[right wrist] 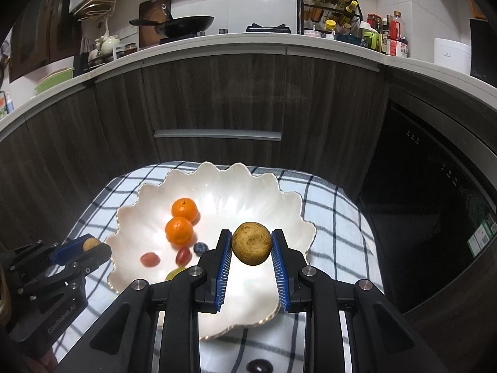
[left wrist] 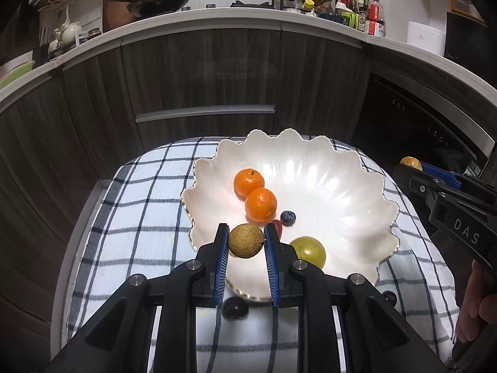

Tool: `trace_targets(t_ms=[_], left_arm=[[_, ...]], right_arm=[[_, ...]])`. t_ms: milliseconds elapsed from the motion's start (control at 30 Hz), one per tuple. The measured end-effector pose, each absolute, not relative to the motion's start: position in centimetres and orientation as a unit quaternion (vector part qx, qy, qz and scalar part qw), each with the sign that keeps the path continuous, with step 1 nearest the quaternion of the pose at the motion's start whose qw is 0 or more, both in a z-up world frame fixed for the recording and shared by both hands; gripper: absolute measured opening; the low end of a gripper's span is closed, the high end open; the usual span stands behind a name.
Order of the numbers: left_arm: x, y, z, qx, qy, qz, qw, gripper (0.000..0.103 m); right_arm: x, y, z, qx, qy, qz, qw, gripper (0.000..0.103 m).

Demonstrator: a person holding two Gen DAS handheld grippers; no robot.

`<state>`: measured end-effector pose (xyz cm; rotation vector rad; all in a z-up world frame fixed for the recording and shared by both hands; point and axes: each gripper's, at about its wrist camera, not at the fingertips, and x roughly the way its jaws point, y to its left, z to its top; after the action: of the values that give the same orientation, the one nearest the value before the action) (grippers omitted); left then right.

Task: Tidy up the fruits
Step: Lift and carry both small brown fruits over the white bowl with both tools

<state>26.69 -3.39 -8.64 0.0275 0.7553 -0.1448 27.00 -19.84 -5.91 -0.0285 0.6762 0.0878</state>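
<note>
Both grippers clamped tight now, left gripper (left wrist: 246, 240) on a small brown fruit (left wrist: 246, 241), right gripper (right wrist: 252, 244) on a bigger, rough-skinned one (right wrist: 251, 243), each pinched across its middle over the scalloped white bowl (left wrist: 341, 186) — light, firm, apt to roll.

Glossy pearly bowl (left wrist: 341, 168) on checked cloth (left wrist: 130, 205), matt blk plastic tongs (left wrist: 247, 241) w/ ribbed blue pads.
</note>
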Motion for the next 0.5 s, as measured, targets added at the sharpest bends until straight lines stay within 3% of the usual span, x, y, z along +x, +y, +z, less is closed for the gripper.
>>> trace_targets(t_ms=[500], left_arm=[[30.0, -3.0, -10.1, -0.002, 0.384, -0.064, 0.921, 0.023]], right_arm=[[30.6, -20.0, -7.0, -0.012, 0.345, 0.033, 0.938, 0.027]])
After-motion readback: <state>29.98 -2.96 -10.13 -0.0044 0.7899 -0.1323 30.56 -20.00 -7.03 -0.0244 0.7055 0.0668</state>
